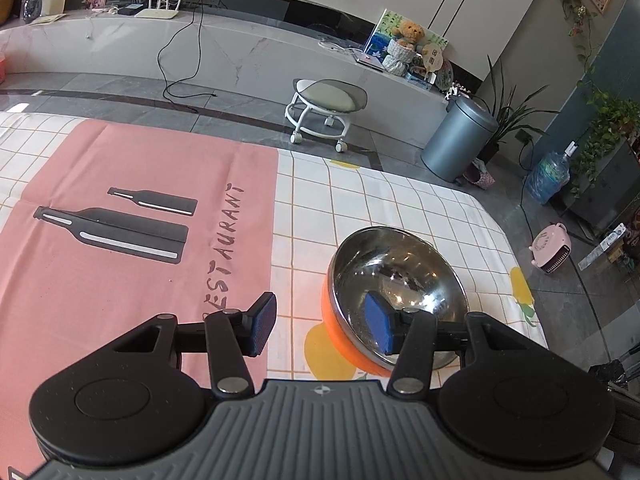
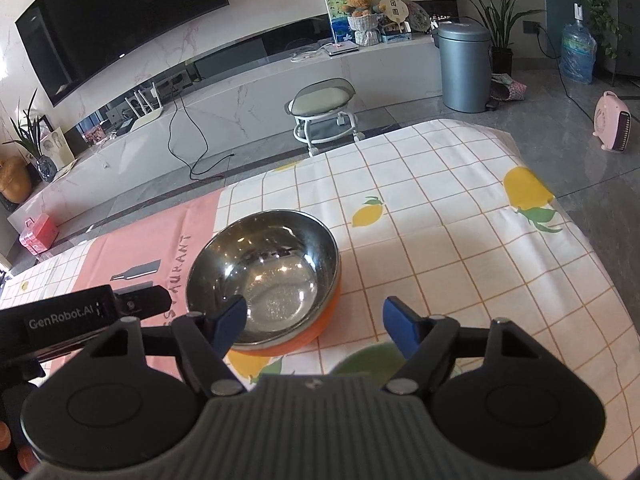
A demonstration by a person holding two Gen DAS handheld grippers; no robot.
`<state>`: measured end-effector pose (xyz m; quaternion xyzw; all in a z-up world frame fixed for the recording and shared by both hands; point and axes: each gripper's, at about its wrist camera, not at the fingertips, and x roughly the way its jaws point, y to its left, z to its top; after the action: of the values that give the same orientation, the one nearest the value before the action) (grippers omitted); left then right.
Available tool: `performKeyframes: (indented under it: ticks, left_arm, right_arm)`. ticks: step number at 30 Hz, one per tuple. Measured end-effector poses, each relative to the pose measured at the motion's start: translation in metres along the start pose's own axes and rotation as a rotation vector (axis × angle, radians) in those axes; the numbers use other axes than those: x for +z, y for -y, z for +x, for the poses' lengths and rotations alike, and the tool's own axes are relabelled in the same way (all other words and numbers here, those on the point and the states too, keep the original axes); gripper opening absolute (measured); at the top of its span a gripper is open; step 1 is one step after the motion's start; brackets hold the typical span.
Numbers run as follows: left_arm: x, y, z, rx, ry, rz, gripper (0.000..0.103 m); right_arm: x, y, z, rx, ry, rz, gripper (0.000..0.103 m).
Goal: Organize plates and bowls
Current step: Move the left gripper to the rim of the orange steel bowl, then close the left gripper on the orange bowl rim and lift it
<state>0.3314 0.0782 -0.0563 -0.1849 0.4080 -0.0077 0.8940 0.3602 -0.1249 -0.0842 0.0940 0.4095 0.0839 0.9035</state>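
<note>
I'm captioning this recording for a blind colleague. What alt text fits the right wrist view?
A steel bowl nested in an orange bowl sits on a checked tablecloth with lemon prints, just ahead of the open right gripper, which holds nothing. The left gripper reaches in from the left edge; a television and stool stand beyond.

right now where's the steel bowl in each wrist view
Left wrist: steel bowl lower right of centre, its orange base on the checked cloth, right finger in front of it.
Right wrist: steel bowl left of centre, above the left finger.
Shared landmark: the white rolling stool beyond the table.
</note>
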Motion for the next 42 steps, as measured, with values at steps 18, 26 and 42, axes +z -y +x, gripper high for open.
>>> performKeyframes:
  ticks: [18, 26, 42]
  left_arm:
    - [-0.008, 0.016, 0.021, 0.019, -0.110, 0.061, 0.020]
    - [-0.022, -0.003, -0.020, 0.057, -0.101, 0.069, 0.021]
    - [-0.031, -0.028, -0.027, 0.063, -0.070, 0.018, 0.022]
  right_arm:
    - [-0.006, 0.001, 0.037, 0.018, -0.084, 0.093, 0.023]
    - [-0.025, -0.018, 0.017, 0.067, -0.117, 0.077, 0.021]
    - [-0.041, -0.040, 0.012, 0.087, -0.132, 0.035, 0.027]
